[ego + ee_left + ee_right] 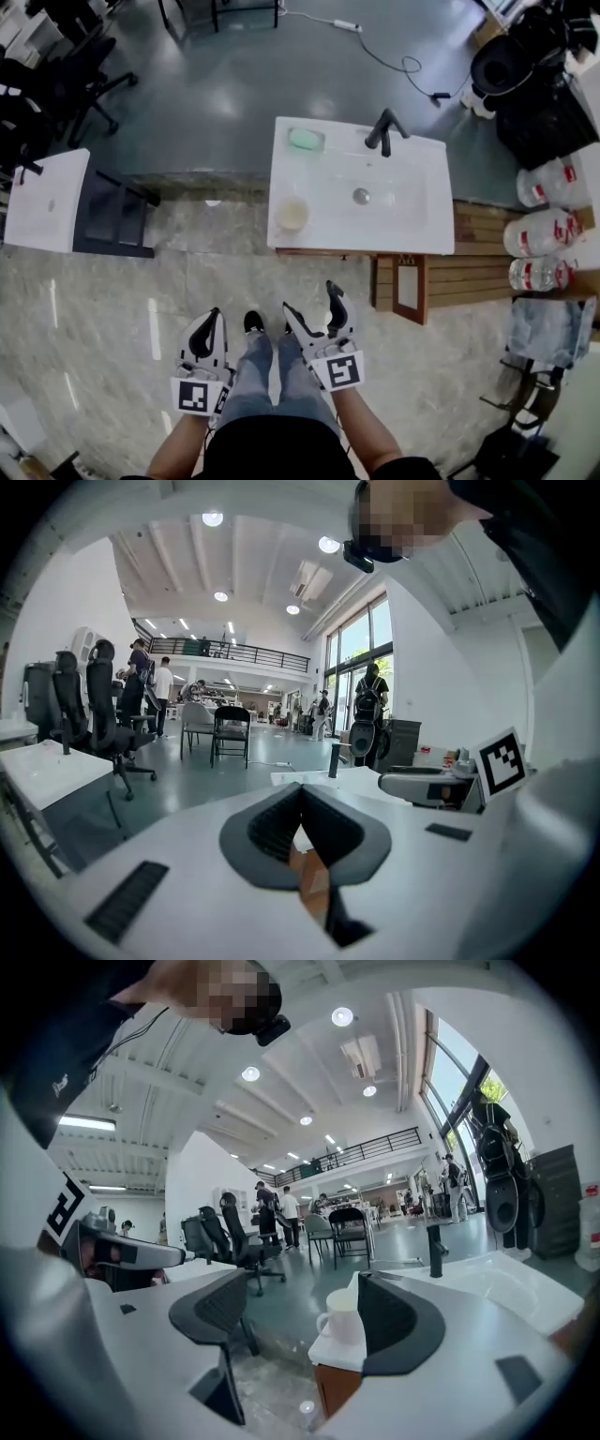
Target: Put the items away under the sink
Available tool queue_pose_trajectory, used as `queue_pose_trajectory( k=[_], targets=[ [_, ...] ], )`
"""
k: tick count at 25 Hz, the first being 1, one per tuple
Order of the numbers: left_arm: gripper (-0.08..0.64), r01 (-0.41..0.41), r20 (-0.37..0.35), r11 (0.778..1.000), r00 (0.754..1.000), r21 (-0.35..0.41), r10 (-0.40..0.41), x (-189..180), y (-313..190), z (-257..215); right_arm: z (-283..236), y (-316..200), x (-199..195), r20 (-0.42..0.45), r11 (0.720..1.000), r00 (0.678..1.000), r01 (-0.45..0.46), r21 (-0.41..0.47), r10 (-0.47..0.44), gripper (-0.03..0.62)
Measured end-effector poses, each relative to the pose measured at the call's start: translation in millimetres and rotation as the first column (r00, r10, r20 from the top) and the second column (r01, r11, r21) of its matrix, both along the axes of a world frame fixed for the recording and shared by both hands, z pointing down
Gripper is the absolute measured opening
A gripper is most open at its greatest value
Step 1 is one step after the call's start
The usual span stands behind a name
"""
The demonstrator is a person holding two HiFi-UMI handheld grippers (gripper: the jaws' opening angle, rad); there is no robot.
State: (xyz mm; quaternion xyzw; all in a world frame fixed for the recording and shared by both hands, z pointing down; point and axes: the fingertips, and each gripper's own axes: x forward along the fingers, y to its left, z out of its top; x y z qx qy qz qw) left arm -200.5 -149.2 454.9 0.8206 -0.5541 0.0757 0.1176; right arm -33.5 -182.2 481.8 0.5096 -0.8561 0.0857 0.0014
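Note:
A white sink top [412, 230] stands ahead of me on a wooden cabinet whose door [410, 286] hangs open on the near side. A pale cup [292, 215] sits on its near left corner, and a green soap dish [306, 140] on the far left. The black faucet [384, 129] is at the back. My left gripper [212, 319] is low by my left leg, shut with nothing in it; its pads [281, 822] meet at the tip. My right gripper [311, 298] is open and empty, short of the sink's front edge. In the right gripper view the cup [339, 1321] shows between the spread fingers [225, 1312], well beyond them.
Large water bottles [548, 230] lie on a wooden platform right of the sink. A black folding chair [117, 214] and a white table [47, 199] stand at the left, with an office chair [75, 84] behind. A cable [394, 61] runs across the far floor.

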Motion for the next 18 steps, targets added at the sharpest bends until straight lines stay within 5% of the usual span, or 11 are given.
queue_pose_trajectory(
  k=[8, 18],
  targets=[
    [0.006, -0.009, 0.0, 0.999, 1.0, -0.053, 0.009, -13.2, -26.1, 67.8, 106.3, -41.9, -44.3, -0.037, 0.995, 0.999, 0.023, -0.095, -0.026, 0.374],
    [0.007, 0.042, -0.011, 0.995, 0.999, -0.092, -0.043, -24.4, -62.9, 132.9, 161.4, -108.9, -69.6, -0.058, 0.991, 0.998, -0.013, -0.134, 0.005, 0.282]
  ],
)
